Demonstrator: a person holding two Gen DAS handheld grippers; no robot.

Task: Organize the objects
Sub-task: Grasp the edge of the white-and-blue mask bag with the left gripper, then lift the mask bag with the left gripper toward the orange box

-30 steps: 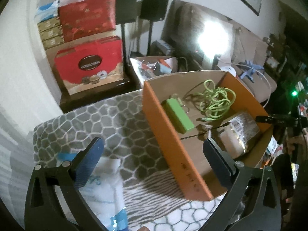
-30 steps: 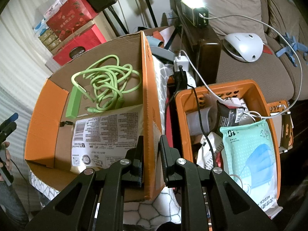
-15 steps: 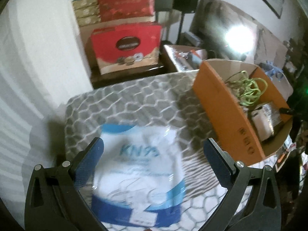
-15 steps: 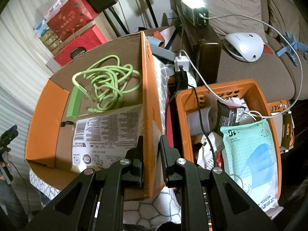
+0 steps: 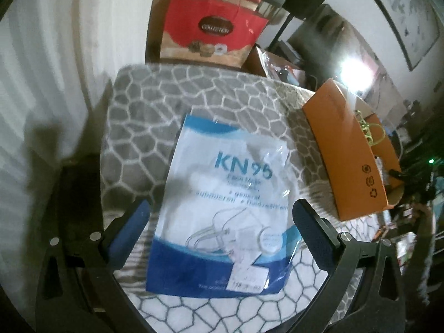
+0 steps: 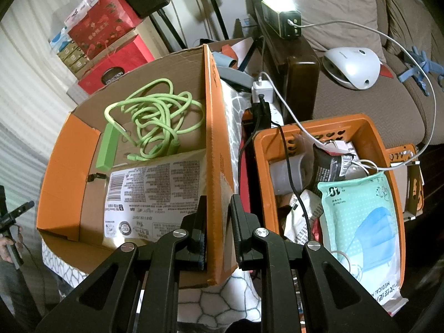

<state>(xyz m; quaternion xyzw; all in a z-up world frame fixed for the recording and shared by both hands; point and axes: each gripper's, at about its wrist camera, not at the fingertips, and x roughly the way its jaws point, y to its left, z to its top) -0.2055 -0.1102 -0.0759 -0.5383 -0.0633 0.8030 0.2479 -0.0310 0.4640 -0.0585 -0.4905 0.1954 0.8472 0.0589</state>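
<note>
A white and blue KN95 mask packet (image 5: pixel 227 202) lies flat on the grey patterned cloth (image 5: pixel 144 105). My left gripper (image 5: pixel 222 224) is open, above the packet's near half, one finger on each side. The orange cardboard box (image 5: pixel 347 149) stands to the right. In the right wrist view my right gripper (image 6: pixel 217 222) is shut on the orange box's right wall (image 6: pixel 216 149). The box holds a green cable (image 6: pixel 155 116), a green power bank (image 6: pixel 106 149) and a printed packet (image 6: pixel 152 194).
An orange plastic basket (image 6: pixel 369 130) right of the box holds a medical mask pack (image 6: pixel 363 222), wrappers and cables. A sofa with a white device (image 6: pixel 352 66) lies behind. Red gift boxes (image 5: pixel 211 36) stand behind the table. A wall and a curtain are at the left.
My left gripper has swung left, away from the orange box, and now hovers over the KN95 packet. The right gripper stays clamped on the box wall.
</note>
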